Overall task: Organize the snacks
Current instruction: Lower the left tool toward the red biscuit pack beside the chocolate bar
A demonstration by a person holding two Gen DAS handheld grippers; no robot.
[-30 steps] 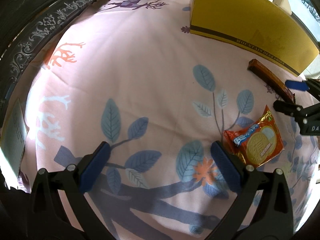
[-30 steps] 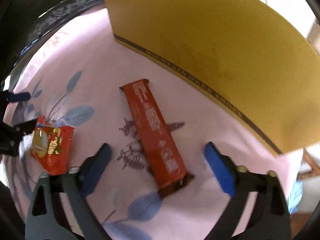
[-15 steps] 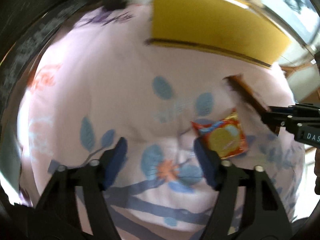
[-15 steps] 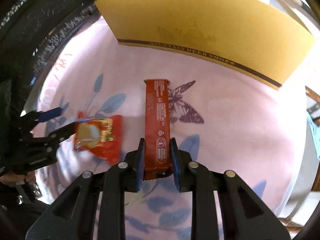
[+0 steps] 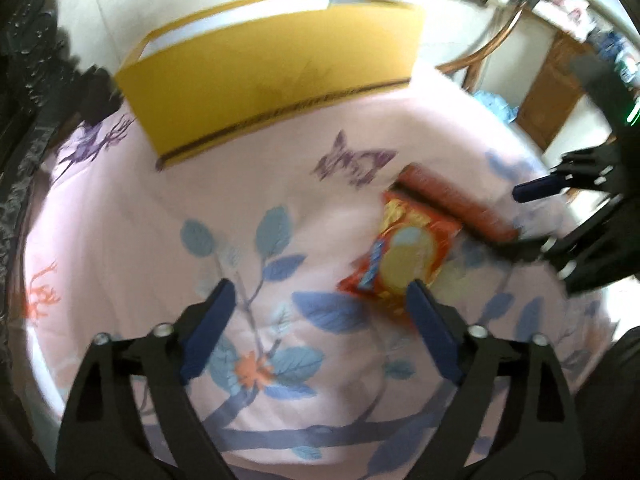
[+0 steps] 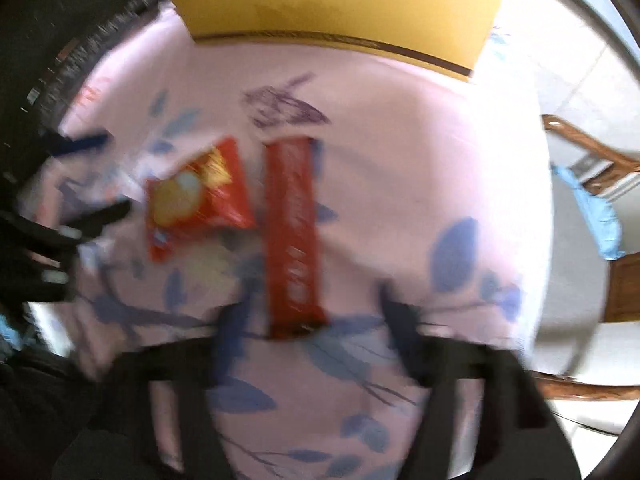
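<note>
A long red-brown snack bar (image 6: 292,236) lies on the pink floral cloth, beside an orange-red biscuit packet (image 6: 196,204) on its left. My right gripper (image 6: 312,324) is open, its blurred fingers spread either side of the bar's near end, apart from it. In the left wrist view the biscuit packet (image 5: 400,256) lies just ahead of my right finger, with the bar (image 5: 456,204) behind it. My left gripper (image 5: 320,316) is open and empty. The right gripper (image 5: 568,216) shows at the right edge there.
A yellow cardboard box (image 5: 272,76) stands at the far side of the cloth (image 5: 160,208); it also shows in the right wrist view (image 6: 340,12). A wooden chair (image 6: 592,156) and tiled floor lie beyond the right edge. Dark carved furniture (image 5: 20,80) borders the left.
My right gripper, shut on the bar half a second ago, has opened and drawn back. The bar now lies beside the biscuit packet. My left gripper has swung toward the packet.
</note>
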